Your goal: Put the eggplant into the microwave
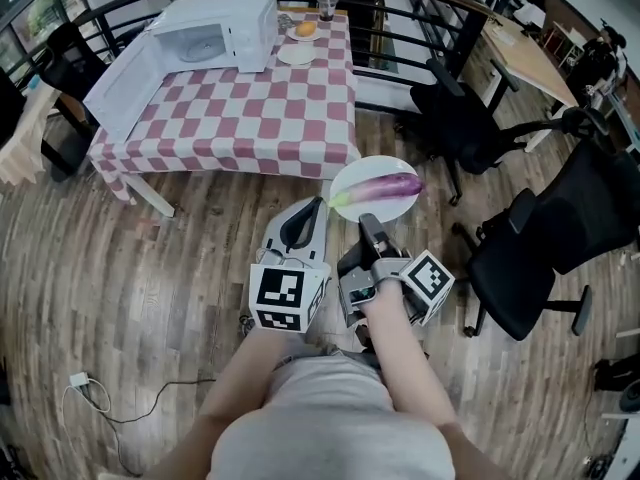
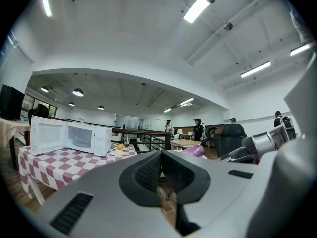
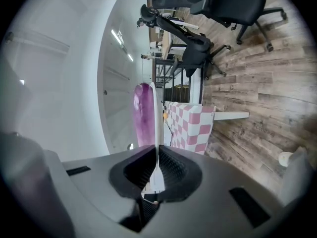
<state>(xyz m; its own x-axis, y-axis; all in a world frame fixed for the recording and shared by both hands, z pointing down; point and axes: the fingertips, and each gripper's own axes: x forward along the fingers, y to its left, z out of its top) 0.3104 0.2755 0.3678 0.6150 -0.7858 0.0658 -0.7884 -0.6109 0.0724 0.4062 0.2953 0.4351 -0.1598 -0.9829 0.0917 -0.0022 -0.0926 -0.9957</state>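
Note:
A purple eggplant (image 1: 387, 186) lies on a white plate (image 1: 352, 174) held out over the wooden floor, short of the table. My right gripper (image 1: 368, 222) is shut on the plate's near rim. In the right gripper view the plate (image 3: 155, 128) shows edge-on between the pads, with the eggplant (image 3: 143, 114) on one side. My left gripper (image 1: 316, 206) is level beside it, shut and empty. The white microwave (image 1: 216, 28) stands at the table's far left with its door (image 1: 124, 82) swung open. It also shows in the left gripper view as the microwave (image 2: 69, 137), ahead and to the left.
The table has a pink checked cloth (image 1: 250, 118). Beside the microwave are a small plate with an orange thing (image 1: 306, 30), an empty plate (image 1: 297, 55) and a cup (image 1: 327, 8). Black office chairs (image 1: 555, 233) stand at right. A cable (image 1: 100, 396) lies on the floor.

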